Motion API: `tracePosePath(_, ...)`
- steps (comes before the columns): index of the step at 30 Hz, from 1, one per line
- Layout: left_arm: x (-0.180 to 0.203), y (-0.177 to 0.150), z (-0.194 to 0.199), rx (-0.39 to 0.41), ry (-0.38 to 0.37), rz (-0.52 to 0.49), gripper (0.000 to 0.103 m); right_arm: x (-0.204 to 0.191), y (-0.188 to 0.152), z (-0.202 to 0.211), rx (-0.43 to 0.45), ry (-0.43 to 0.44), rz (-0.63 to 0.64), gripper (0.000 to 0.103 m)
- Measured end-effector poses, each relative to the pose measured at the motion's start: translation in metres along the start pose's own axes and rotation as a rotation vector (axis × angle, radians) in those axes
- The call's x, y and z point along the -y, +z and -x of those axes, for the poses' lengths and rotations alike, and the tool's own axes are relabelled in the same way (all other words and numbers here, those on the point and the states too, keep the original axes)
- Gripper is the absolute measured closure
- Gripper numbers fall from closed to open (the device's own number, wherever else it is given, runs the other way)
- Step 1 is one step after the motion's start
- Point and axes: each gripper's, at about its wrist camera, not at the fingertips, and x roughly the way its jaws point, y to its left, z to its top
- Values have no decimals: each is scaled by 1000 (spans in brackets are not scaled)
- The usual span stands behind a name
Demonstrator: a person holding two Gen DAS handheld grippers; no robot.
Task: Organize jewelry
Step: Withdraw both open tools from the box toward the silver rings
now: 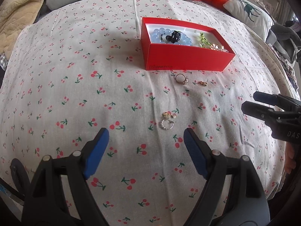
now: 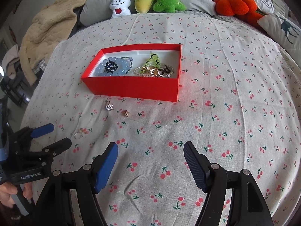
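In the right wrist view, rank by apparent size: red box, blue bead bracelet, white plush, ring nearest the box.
1. red box
2. blue bead bracelet and white plush: look alike, and the plush is farther away, so unranked
3. ring

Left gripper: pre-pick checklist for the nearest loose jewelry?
1. Left gripper open, nothing between the jaws: ok.
2. Target in view: silver ring with gold piece lying just ahead of the fingertips: ok.
3. Ring and gold piece separate or tangled: cannot tell.
4. Right gripper open and empty, off to the side of the target: ok.
5. Red box open, with white floor still showing for a drop: ok.
6. Other loose pieces, gold ring and small earring, well beyond the target: ok.
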Motion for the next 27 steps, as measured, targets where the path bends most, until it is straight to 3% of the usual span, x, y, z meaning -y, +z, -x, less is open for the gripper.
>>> tracePosePath(14,-3,-25,-4,25,32,-109,21,0,-30,-19,-59,-40,67,28)
tracePosePath(19,2,-26,-2,54,-21,-133,22,-4,-32,-21,-54,-62,101,23)
tracePosePath(23,9,-19,-2,80,-103,-144,39,-6,-33,-23,-52,-70,110,21)
tracePosePath(27,17,-13,-10,85,-111,-173,47,-6,-33,-22,-51,-68,112,21)
